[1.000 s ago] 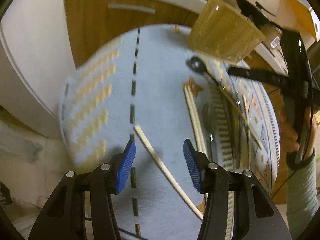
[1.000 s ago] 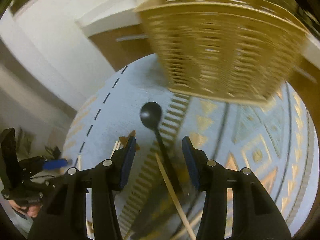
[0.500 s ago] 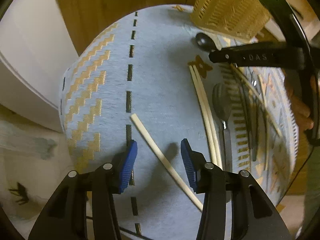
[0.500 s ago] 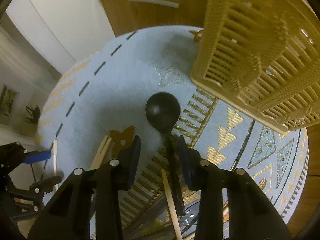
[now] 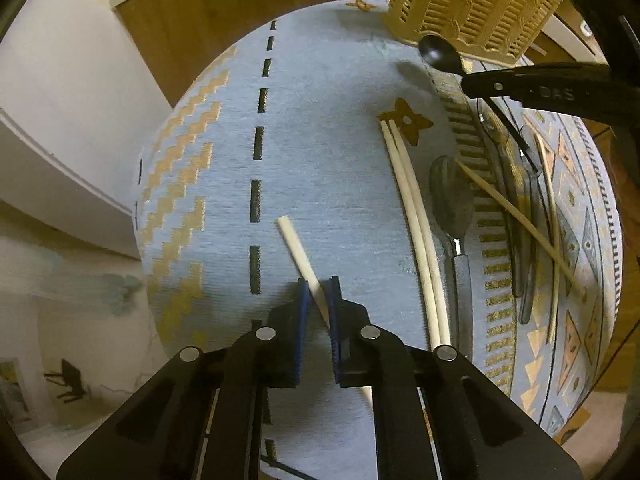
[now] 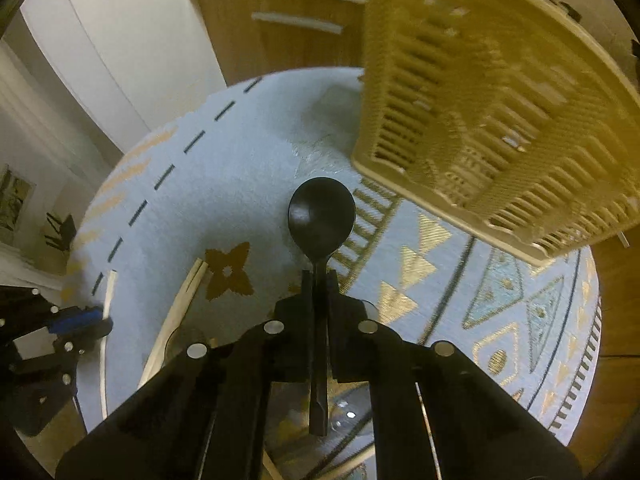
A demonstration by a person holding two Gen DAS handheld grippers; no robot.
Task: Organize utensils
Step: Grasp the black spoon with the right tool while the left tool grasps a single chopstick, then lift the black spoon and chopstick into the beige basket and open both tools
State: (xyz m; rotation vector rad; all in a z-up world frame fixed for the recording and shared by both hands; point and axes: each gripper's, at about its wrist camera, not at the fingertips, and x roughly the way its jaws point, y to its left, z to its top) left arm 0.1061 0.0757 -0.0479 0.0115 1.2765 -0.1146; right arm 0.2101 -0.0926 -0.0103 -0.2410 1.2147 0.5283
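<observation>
Left wrist view shows a round table under a pale blue patterned cloth [image 5: 340, 152], the largest thing in sight, with a slatted yellow basket [image 5: 472, 4] standing at its far edge. In the right wrist view the basket [image 6: 500, 120] fills the upper right, close above the bowl of a black spoon [image 6: 322, 216]. The right gripper [image 6: 319, 280] is clenched on the neck of that spoon, whose handle runs back between the fingers; the spoon looks raised off the cloth. The left gripper [image 5: 319, 292] is clamped on a single pale chopstick [image 5: 298, 246], its free end pointing away over the cloth. Just to its right a pair of pale chopsticks [image 5: 416, 216] lies side by side, and beside them a metal spoon [image 5: 452, 200]. Thin bamboo sticks [image 5: 516, 216] cross further cutlery near the table's right edge.
</observation>
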